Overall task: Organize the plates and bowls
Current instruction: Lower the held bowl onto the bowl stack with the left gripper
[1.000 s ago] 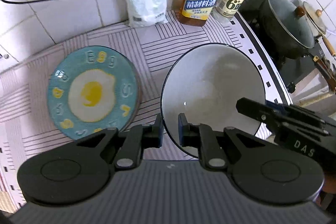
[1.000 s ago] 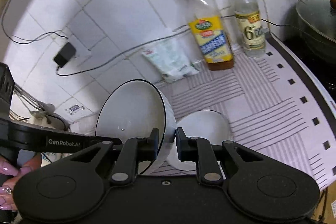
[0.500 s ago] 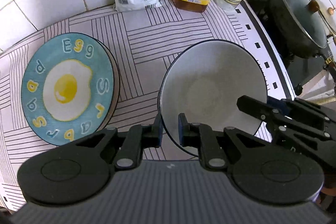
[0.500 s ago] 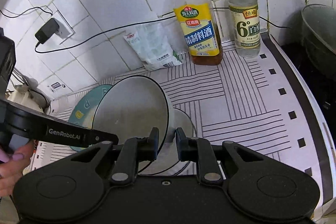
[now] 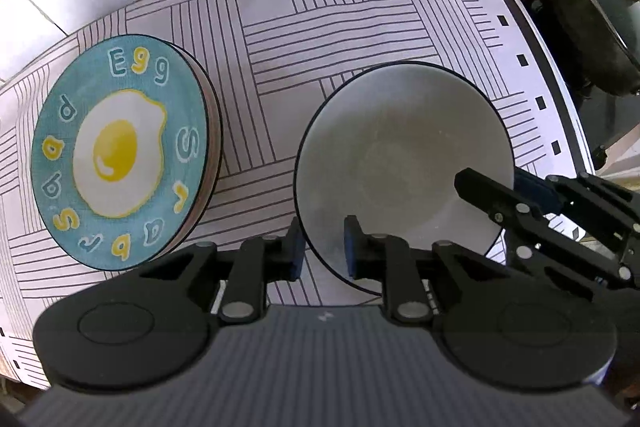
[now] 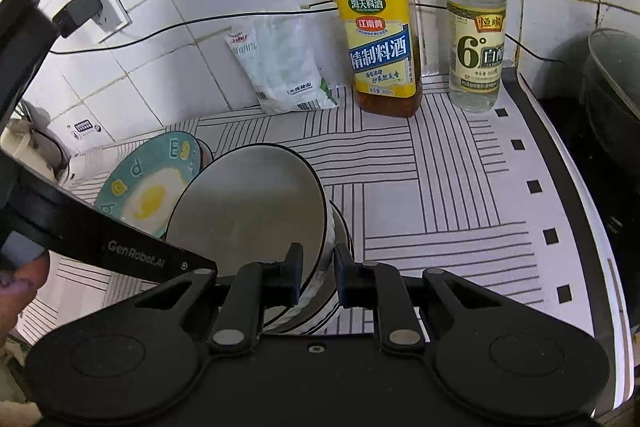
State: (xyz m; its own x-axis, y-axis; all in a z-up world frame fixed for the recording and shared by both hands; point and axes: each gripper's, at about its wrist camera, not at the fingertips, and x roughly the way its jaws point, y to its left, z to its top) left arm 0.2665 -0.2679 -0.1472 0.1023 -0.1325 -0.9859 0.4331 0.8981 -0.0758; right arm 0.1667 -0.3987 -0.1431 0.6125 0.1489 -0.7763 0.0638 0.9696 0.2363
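Only the right wrist view shows a second bowl point(image 6: 340, 227) beneath the tilted bowl point(image 6: 248, 207), plus the wall charger point(image 6: 78, 11). The left view looks straight down into the bowl point(image 5: 404, 155), which is empty, beside the egg plate point(image 5: 120, 151) on the striped mat point(image 5: 320, 35).

The left gripper point(image 5: 322, 247) straddles the bowl's near rim, its jaws having just eased apart and the pads off it. The right gripper point(image 6: 316, 273) is clamped on the opposite rim.
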